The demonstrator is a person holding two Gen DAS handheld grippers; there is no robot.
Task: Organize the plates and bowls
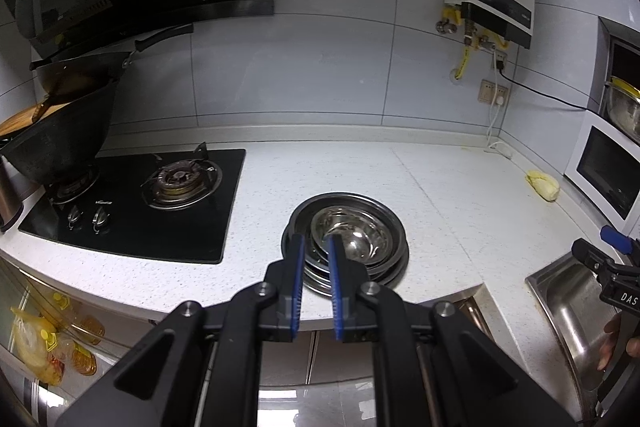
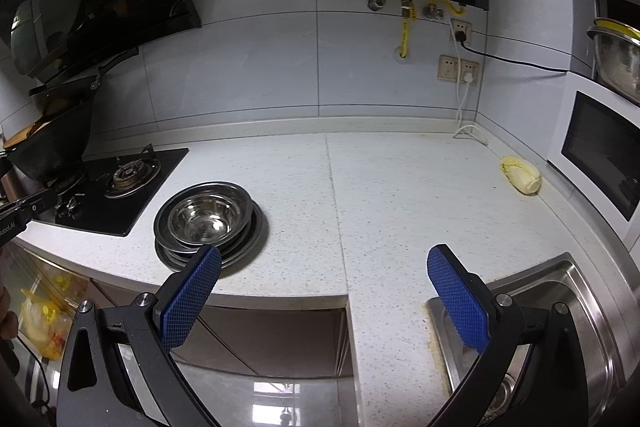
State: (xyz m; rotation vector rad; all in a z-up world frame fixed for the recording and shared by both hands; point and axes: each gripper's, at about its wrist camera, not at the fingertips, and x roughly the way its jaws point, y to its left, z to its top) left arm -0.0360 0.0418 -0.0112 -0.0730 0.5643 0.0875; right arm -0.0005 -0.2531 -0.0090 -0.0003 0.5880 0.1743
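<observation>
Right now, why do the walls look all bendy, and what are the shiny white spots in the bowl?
Left wrist view: the fisheye lens curves the wall tiles and darkens the corners; the steel bowl mirrors the ceiling light as white glare. Right wrist view: the same bending, bright spots in the bowl, and glare on the glossy cabinet front below the countertop.

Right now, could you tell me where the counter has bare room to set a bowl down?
The widest free patch of counter lies between the stack of steel dishes and the yellow cabbage, back to the wall. A narrower strip runs before the sink. It is crowded left, where the stack sits close beside the stove.
</observation>
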